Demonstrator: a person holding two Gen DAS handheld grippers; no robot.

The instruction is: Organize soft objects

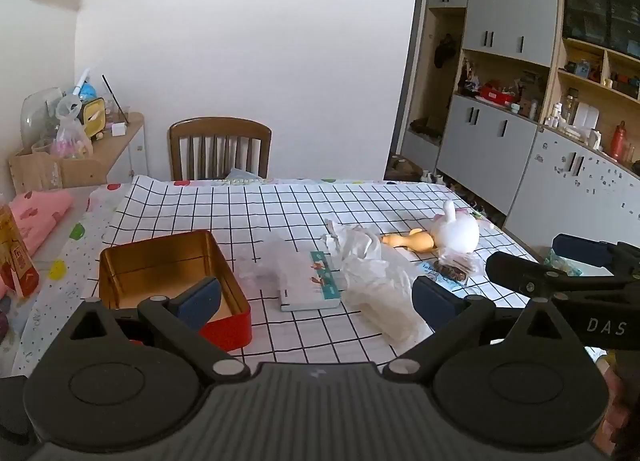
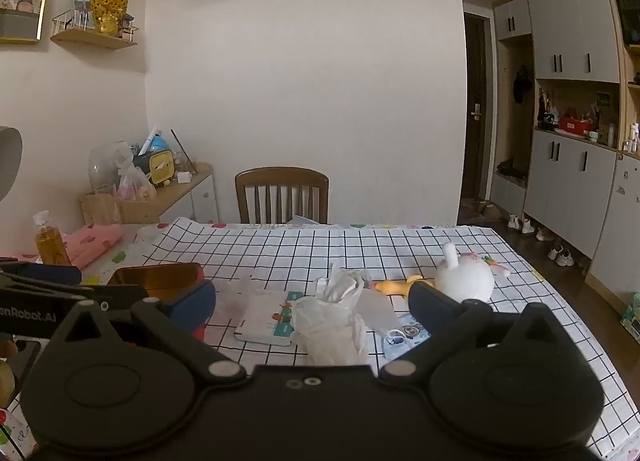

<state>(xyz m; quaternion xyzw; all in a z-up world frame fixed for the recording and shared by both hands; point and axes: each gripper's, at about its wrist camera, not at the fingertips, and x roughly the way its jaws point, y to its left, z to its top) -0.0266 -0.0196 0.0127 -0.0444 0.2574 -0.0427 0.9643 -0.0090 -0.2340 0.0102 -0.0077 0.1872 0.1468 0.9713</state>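
Note:
An open red tin box with a gold inside sits on the checked tablecloth at the left; it also shows in the right wrist view. A crumpled white plastic bag lies mid-table, also in the right wrist view, beside a white tissue pack. A white plush rabbit and a yellow rubber toy lie at the right. My left gripper is open and empty above the near table. My right gripper is open and empty, hovering before the bag.
A wooden chair stands at the table's far edge. A pink cloth and an orange carton are at the left. A snack packet lies near the rabbit. Cabinets line the right wall. An oil bottle stands left.

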